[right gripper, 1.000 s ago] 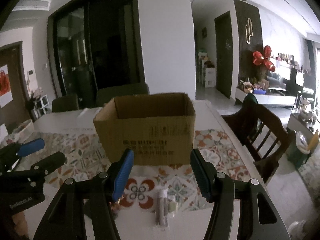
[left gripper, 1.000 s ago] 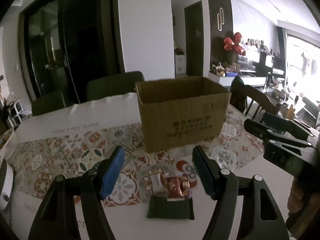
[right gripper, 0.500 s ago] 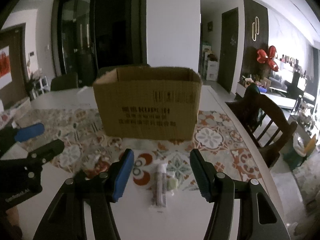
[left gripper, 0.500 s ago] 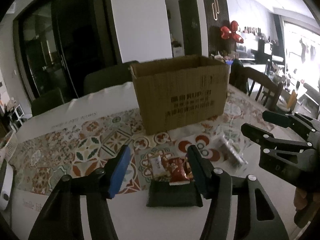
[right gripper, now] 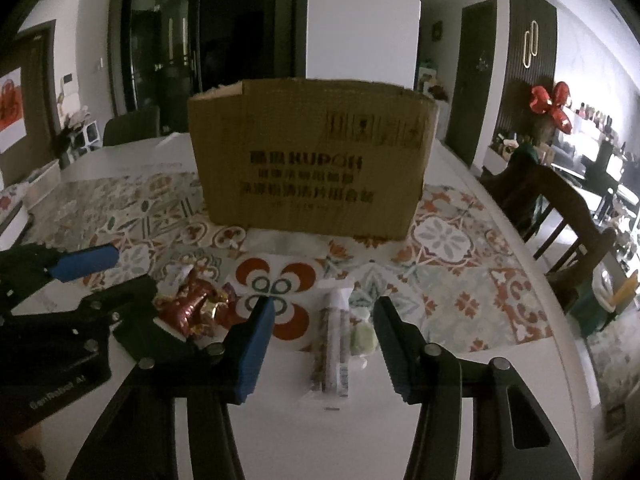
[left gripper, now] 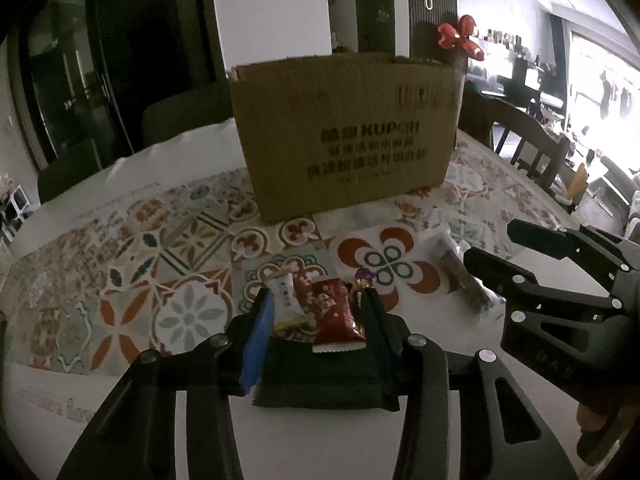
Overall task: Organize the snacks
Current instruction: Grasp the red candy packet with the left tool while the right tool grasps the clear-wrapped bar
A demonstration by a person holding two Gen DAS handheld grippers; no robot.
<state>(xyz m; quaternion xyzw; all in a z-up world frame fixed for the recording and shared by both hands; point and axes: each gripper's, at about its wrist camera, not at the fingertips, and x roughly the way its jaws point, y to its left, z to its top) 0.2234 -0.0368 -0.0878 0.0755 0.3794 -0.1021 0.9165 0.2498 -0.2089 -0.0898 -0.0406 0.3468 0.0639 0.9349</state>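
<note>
A cardboard box (left gripper: 348, 132) stands open-topped on the patterned cloth (left gripper: 132, 256) that covers part of the desk (right gripper: 472, 208); from both low views only its printed front wall shows, so what lies inside cannot be told. The snacks lie on the desk in front of the box, in two small groups. In the left wrist view, a white candy wrapper (left gripper: 285, 296), a red snack packet (left gripper: 335, 312) and a small purple-tipped sweet (left gripper: 363, 277) sit together on the far end of a dark flat packet (left gripper: 326, 380). The left claw (left gripper: 316, 318) is down around this pile, its blue pad close against the white wrapper on one side and its dark finger just beside the red packet on the other; its jaws are closing with the snacks between them, and whether the pads already press cannot be told. In the right wrist view, a long clear-wrapped snack stick (right gripper: 334, 344) lies lengthwise on the bare desk with a small pale green sweet (right gripper: 362, 340) just beside it. The right claw (right gripper: 324, 334) straddles both, its fingers well clear of them on either side, partly open and closing, gripping nothing. A wooden chair (right gripper: 560, 208) stands at the desk's right edge.
</note>
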